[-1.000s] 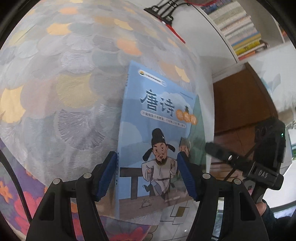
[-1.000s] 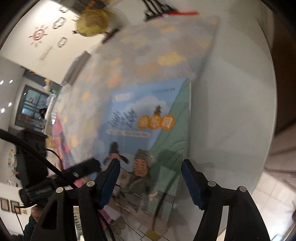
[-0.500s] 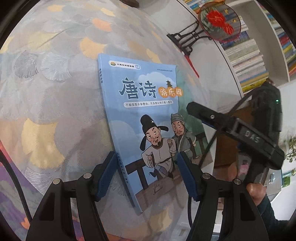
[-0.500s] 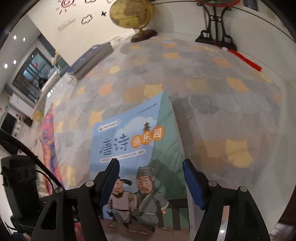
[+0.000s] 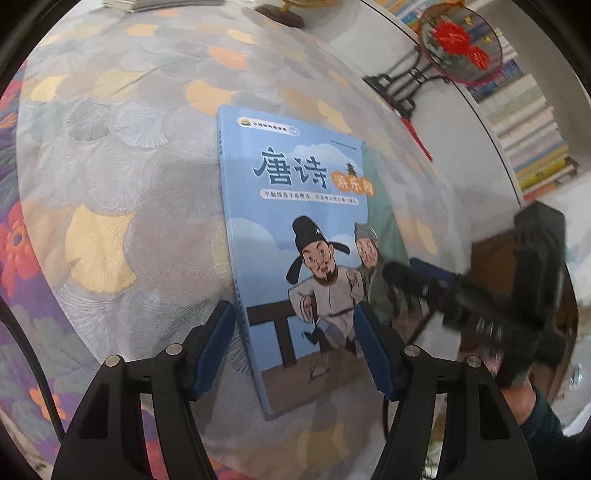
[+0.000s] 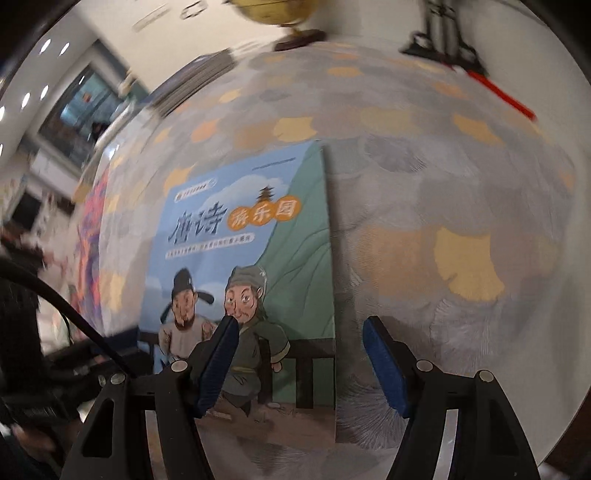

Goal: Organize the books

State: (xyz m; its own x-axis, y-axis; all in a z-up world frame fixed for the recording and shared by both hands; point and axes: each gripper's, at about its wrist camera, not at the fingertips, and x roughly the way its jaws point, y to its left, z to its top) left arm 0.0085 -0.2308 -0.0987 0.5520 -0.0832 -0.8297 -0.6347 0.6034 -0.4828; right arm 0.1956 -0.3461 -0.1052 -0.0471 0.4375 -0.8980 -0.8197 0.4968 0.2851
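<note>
The book lies flat, cover up, on the tablecloth with fan and leaf pattern. In the left wrist view its long axis runs from about 11 o'clock at the far end to 5 o'clock at the near end; the title is at the far end and the two drawn men are at the near end, so the cover reads upright from the person's side. The spine is the left long edge, the green part is at the right edge. The left gripper is over the near left part of the book, its jaws about half open with the spine edge between them, and the pads do not press on anything. The right gripper is over the near right part, with the right edge of the book between its jaws; they are closing, but the blue pads are apart from the book. A stack of books lies far off at 11 o'clock in the right wrist view, beside a globe; this view is blurred.
</note>
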